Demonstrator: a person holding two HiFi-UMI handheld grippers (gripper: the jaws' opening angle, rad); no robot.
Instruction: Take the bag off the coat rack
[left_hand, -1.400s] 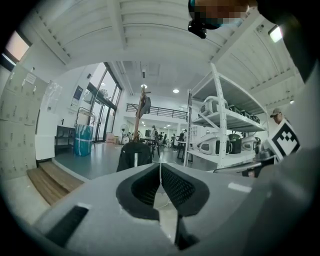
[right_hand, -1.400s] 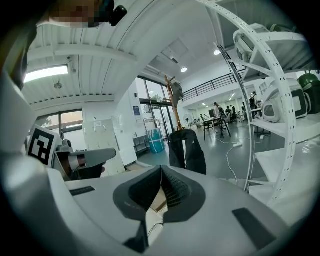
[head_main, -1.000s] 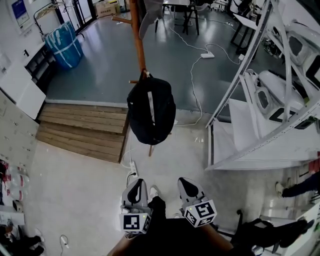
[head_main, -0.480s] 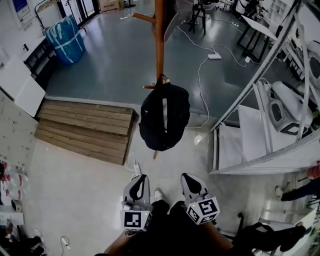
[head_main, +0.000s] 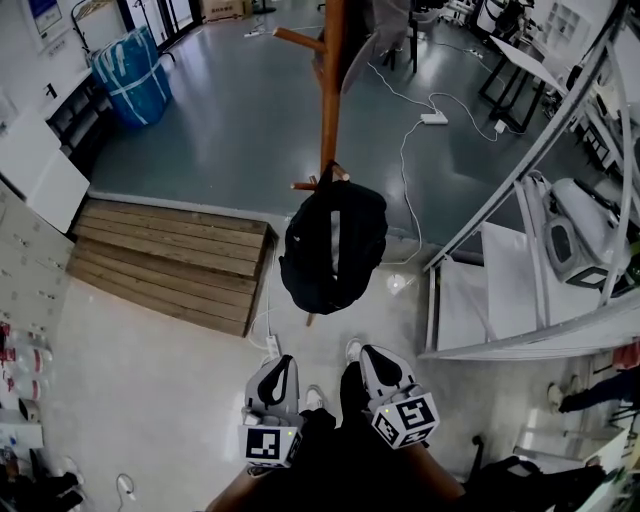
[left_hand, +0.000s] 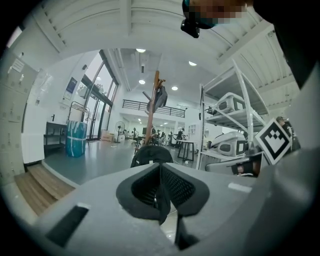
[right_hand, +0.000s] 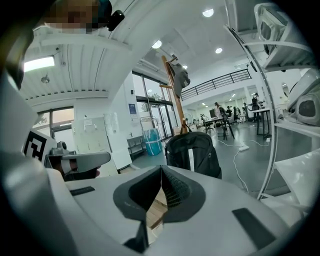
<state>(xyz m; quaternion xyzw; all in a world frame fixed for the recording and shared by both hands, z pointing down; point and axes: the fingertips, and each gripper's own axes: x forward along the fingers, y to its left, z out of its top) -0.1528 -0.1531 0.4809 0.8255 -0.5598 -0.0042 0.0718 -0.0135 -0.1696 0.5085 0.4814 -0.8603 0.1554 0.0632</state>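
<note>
1. Black bag (head_main: 333, 245) hangs from a low peg of the wooden coat rack (head_main: 330, 90).
2. L tongs (head_main: 281, 365) & R tongs (head_main: 374, 358): both clenched, nothing btwn jaws, side by side, well short of bag.
3. Open floor (head_main: 150, 380) btwn tongs & bag.
4. Wooden platform (head_main: 170, 260) edge just left of bag; white shelf frame (head_main: 500, 170) near on right; cable (head_main: 405, 150) trails past rack.

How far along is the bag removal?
Done: nothing; the black bag hangs on the coat rack. In hand: left gripper and right gripper, both shut and empty, sit short of the bag. Left: reach, grasp, lift it off.
</note>
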